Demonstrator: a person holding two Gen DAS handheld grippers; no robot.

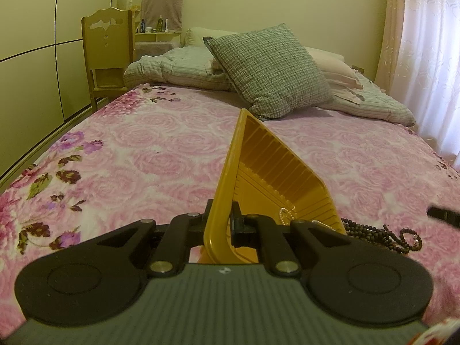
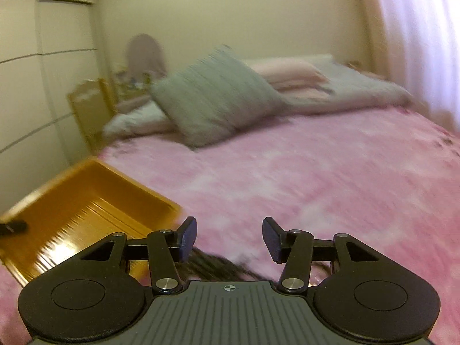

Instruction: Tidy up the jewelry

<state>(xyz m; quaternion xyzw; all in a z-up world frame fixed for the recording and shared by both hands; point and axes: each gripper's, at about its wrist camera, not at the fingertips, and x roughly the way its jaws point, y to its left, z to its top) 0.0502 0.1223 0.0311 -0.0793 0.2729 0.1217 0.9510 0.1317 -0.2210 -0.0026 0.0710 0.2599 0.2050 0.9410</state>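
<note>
Keep your left gripper (image 1: 221, 218) pinching the tray (image 1: 270, 166) wall; lower your spread right gripper (image 2: 229, 238) onto the dark beads (image 2: 218, 267) beside the tray.

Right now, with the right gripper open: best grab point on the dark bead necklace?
Take the dark bead necklace at the bunched strands beside the yellow tray, coming straight down with the right gripper. It lies flat on the blanket, so pinch across the strands. The left gripper clamps the tray wall.

A ribbed yellow tray (image 1: 276, 178) is tilted up on one edge, with a pearl strand (image 1: 286, 215) inside; dark beads (image 1: 373, 235) lie heaped just right of the tray.
</note>
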